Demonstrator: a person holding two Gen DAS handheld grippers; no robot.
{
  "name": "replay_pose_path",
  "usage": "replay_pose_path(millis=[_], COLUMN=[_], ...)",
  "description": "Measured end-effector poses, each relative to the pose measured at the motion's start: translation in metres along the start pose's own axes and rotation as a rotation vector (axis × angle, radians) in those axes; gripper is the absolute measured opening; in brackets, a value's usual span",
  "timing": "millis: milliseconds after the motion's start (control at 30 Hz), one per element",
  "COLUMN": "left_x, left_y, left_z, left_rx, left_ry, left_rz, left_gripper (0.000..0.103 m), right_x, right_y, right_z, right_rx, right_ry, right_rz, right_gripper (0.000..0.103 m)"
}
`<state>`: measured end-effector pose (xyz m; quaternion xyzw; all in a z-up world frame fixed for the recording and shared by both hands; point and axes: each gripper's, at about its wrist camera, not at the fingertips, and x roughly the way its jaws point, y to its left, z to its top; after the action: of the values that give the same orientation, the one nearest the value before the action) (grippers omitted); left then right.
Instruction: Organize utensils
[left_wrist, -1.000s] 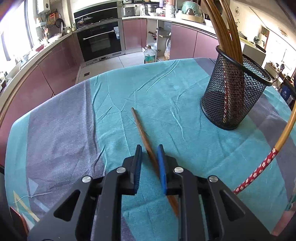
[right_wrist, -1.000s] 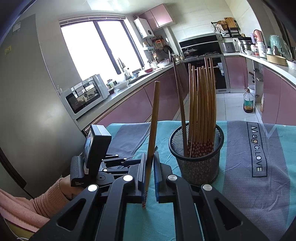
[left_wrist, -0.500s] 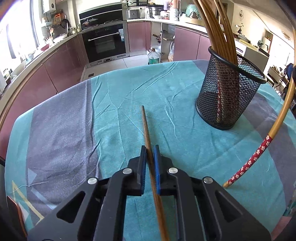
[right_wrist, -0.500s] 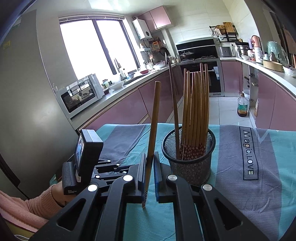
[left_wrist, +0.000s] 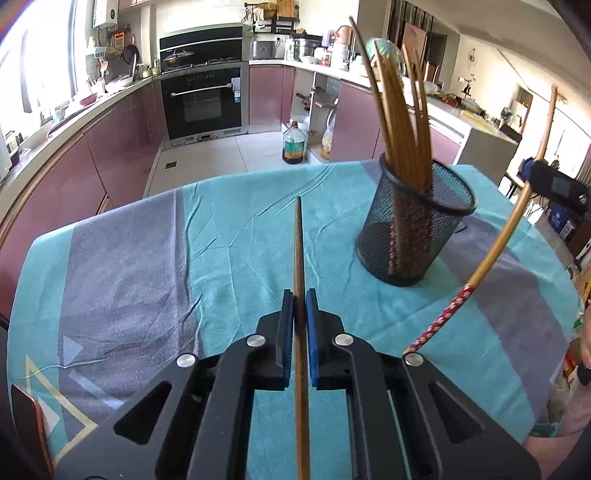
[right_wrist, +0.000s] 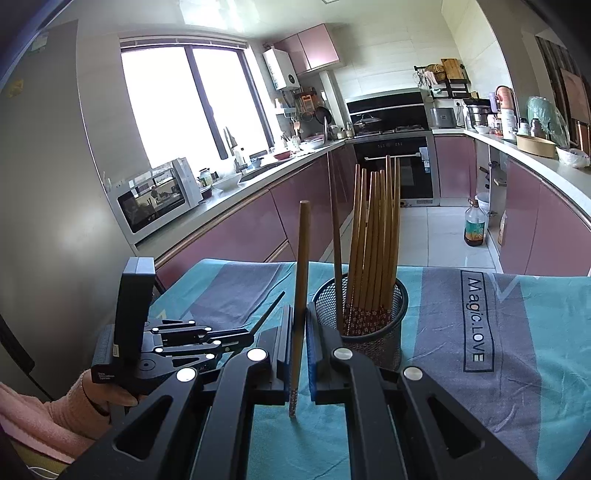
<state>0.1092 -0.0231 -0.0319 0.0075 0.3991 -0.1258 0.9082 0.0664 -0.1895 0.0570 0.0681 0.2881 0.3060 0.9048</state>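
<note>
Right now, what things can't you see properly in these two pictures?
- Left wrist view: the dark chopstick runs off the bottom edge, so its near end is cut off.
- Both views: the bottoms of the chopsticks in the mesh cup are blurred behind the mesh.
- Left wrist view: the right gripper is mostly cut off by the right edge.
- Right wrist view: the left gripper's fingers are hidden behind the right gripper.

dark chopstick (left_wrist: 300, 258): its near end runs off the bottom edge, under the left tool (left_wrist: 299, 306).
holder (right_wrist: 373, 325): lower wall hidden behind the right tool (right_wrist: 299, 328).
person's hand (right_wrist: 107, 395): mostly covered by the tool it grips.
table (left_wrist: 147, 258): near edge cut off.
</note>
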Motion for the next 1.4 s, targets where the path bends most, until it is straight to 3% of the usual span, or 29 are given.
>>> replay_pose_path(millis=[467,667,933,1400], left_x=[-0.071,-0.088,-0.089,-0.146], left_y=[0.001,-0.007,-0.006,-0.019], left_z=[0.031,0.048,0.048,0.081], left_rx=[-0.059,-0.049,-0.059,0.011], left_ry=[-0.153,-0.210,-0.199,-0.344], left_rz=[-0.192,-0.210,-0.214,-0.246], left_gripper=[0.007,0.007,0.007,0.007], right_x=[-0.025,-0.019,-0.009,-0.055], right_y=[0.001,0.002,0.001,0.016], right_z=[0.025,0.027,0.027,0.070], right_rx=[-0.039,-0.054,-0.050,-0.121], right_ry=[-0.079,-0.073,-0.066,-0.183], right_rz=[-0.017,-0.012,-0.026,-0.040], right_gripper=[0.004,0.004,0.004,0.004])
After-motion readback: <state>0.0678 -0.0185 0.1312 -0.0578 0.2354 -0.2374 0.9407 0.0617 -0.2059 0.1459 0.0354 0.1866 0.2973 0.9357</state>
